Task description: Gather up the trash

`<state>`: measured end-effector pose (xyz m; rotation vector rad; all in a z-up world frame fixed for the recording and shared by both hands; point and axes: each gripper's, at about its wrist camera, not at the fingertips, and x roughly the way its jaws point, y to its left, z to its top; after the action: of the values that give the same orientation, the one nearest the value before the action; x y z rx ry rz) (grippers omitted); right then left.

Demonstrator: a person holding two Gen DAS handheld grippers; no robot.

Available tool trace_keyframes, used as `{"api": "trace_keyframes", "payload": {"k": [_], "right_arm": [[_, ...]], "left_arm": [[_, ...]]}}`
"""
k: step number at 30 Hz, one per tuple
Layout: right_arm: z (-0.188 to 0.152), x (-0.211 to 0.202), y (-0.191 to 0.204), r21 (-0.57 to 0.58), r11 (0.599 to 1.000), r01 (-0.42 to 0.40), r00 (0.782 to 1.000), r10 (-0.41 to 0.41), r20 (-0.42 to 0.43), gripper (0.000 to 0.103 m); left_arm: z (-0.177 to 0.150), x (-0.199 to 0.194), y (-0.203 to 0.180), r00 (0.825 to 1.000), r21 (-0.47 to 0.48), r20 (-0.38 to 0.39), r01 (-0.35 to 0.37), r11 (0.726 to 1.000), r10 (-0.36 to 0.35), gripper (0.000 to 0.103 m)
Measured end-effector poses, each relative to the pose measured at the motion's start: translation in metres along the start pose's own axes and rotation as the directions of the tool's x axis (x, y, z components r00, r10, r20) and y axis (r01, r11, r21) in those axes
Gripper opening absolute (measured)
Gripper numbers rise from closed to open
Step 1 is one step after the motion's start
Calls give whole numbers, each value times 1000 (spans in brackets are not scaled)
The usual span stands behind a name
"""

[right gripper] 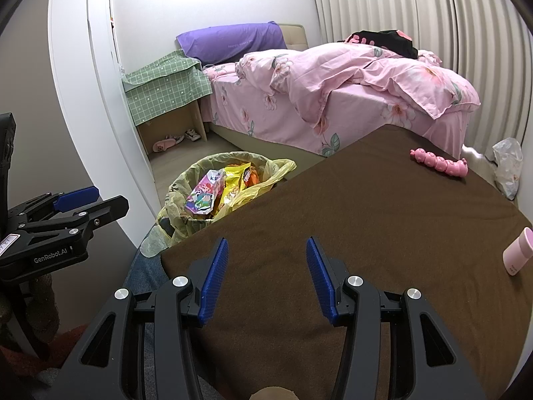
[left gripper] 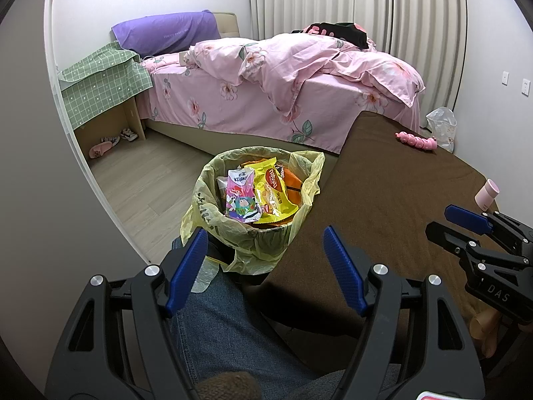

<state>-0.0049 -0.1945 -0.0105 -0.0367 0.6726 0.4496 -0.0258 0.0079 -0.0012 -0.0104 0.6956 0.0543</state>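
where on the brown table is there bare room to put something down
Most of the brown table is bare: the wide middle stretch between the right tongs, the pink caterpillar toy at the far edge and the pink bottle at the right edge. The trash bin beside the table's left edge is crowded with wrappers.

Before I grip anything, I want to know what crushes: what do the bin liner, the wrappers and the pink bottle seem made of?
Bin liner: thin yellowish plastic film, translucent and crinkled. Wrappers: glossy printed plastic or foil, judging by the shine. Pink bottle: probably rigid matte plastic, smooth and even; it could be glass.
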Motion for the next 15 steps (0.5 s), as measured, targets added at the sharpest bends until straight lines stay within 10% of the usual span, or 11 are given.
{"api": "trace_keyframes", "payload": {"k": [15], "right_arm": [[-1,0,1,2,1000,1,1000,-1,1,46]], "left_arm": [[-2,2,2,1000,1,-3,6,1000,-6,68]]}}
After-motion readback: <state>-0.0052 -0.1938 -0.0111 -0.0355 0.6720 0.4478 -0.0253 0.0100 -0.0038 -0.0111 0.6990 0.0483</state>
